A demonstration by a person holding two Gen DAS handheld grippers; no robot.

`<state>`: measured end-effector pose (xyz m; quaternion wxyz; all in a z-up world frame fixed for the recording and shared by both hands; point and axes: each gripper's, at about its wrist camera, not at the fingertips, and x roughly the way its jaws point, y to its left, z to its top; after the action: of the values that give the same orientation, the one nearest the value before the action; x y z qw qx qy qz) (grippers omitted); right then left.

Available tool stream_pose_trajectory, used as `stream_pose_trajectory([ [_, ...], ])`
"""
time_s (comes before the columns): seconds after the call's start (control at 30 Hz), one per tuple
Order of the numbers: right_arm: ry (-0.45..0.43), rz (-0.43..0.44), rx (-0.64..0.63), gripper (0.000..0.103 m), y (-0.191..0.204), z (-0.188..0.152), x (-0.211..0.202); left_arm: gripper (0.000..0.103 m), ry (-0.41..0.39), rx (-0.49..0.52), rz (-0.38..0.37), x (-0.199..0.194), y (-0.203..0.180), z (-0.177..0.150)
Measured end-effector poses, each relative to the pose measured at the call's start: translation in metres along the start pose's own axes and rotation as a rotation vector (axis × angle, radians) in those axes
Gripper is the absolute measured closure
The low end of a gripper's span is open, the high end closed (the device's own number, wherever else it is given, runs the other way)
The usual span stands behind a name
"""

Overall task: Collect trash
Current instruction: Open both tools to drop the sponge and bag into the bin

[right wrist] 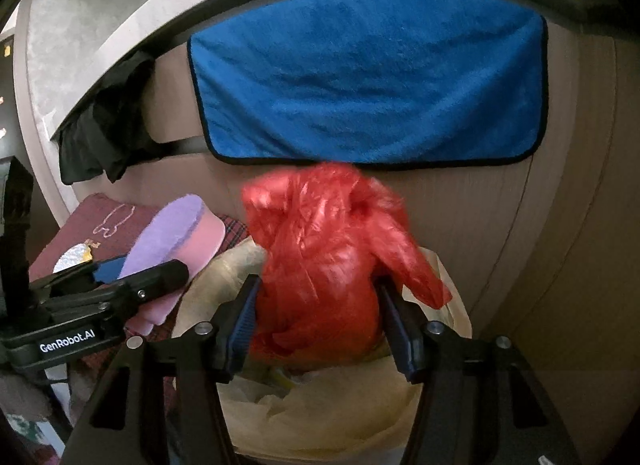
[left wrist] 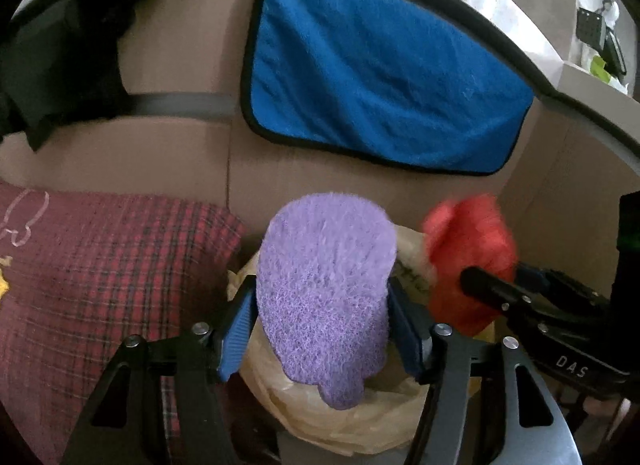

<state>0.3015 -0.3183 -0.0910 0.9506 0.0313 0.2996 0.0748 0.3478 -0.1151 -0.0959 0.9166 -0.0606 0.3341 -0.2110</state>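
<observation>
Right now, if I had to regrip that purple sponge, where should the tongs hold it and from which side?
Hold the purple sponge across its narrow width near the middle, coming from its lower end, much as the left tongs do now. It is long and flat, purple scrubbing face over a pink layer, so squeezing the long edges probably keeps it steady over the bag-lined bin.

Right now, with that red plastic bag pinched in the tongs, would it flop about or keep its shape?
Probably floppy: the red plastic bag is thin and crinkled, and a loose tail droops past the right tongs. Likely light too, since it bunches up between the pads without sagging much. Its glossy film may be slippery, so it could slide out over the bin liner below.
</observation>
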Motion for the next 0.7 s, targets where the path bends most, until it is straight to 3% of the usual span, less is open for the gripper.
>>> stream_pose_trajectory([
  [0.4,-0.029,-0.015,0.027,0.044,0.000,-0.002,-0.021,0.039,-0.050,-0.025,0.064,-0.036,-0.001,0.002],
  [0.63,-0.049,-0.036,0.031,0.044,0.017,-0.014,-0.062,0.040,-0.105,-0.009,0.123,-0.098,-0.011,-0.011],
  [0.7,-0.058,-0.037,0.041,0.044,0.023,-0.019,-0.076,0.040,-0.119,-0.005,0.109,-0.123,-0.016,-0.017],
])
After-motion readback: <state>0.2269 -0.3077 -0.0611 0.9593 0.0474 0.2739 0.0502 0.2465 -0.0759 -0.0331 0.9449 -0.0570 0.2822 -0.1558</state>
